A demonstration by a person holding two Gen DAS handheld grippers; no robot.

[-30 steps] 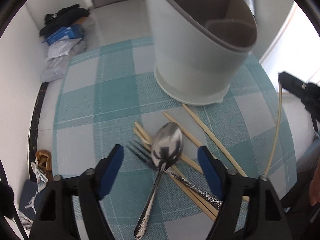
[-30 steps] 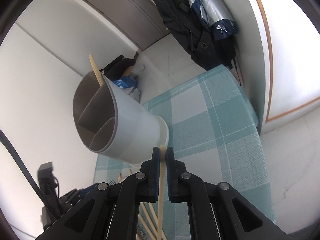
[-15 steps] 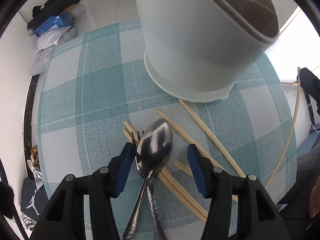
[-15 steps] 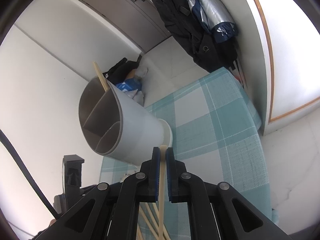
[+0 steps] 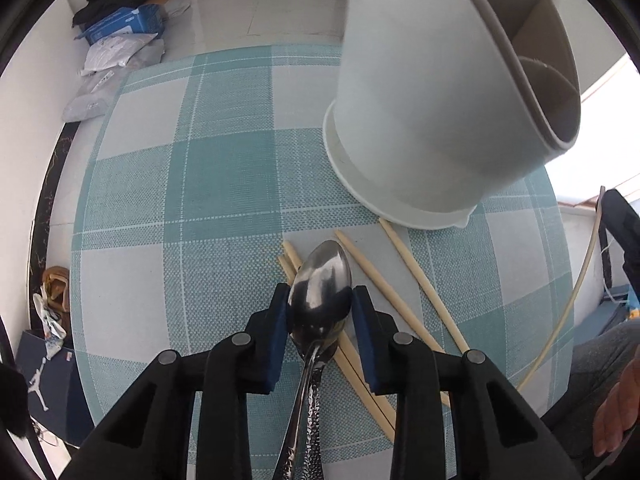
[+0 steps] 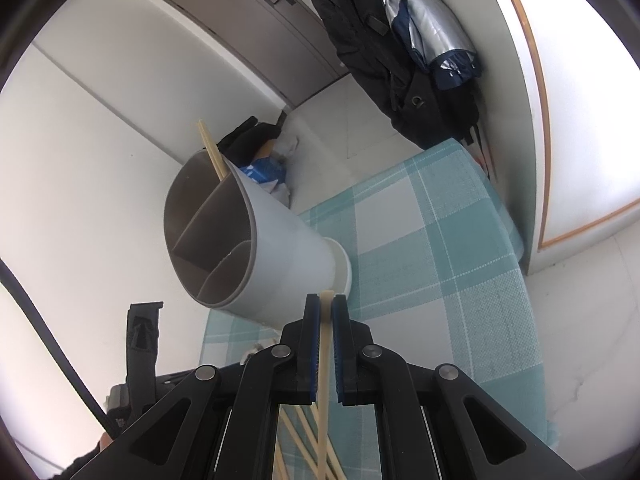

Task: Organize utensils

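A steel spoon (image 5: 320, 276) lies on the checked tablecloth (image 5: 180, 200) over a fork handle (image 5: 314, 420) and several loose chopsticks (image 5: 424, 292). My left gripper (image 5: 321, 294) points down over it; its jaws are closing and the blue pads touch both edges of the spoon's bowl. The grey divided utensil holder (image 5: 420, 100) stands just beyond. In the right wrist view my right gripper (image 6: 326, 300) is shut on a chopstick (image 6: 324, 360), held above the table beside the holder (image 6: 272, 248). Two chopsticks (image 6: 212, 152) stick out of the holder's far compartment.
Bags and a blue box (image 5: 120, 24) lie on the floor past the table's far edge. Coats (image 6: 400, 60) hang by the door. A person's hand (image 5: 616, 408) shows at the lower right. The held chopstick (image 5: 576, 300) arcs along the table's right side.
My left gripper has moved forward over the spoon and narrowed from wide open until its pads reach the bowl. The right gripper keeps its grip and has not moved.
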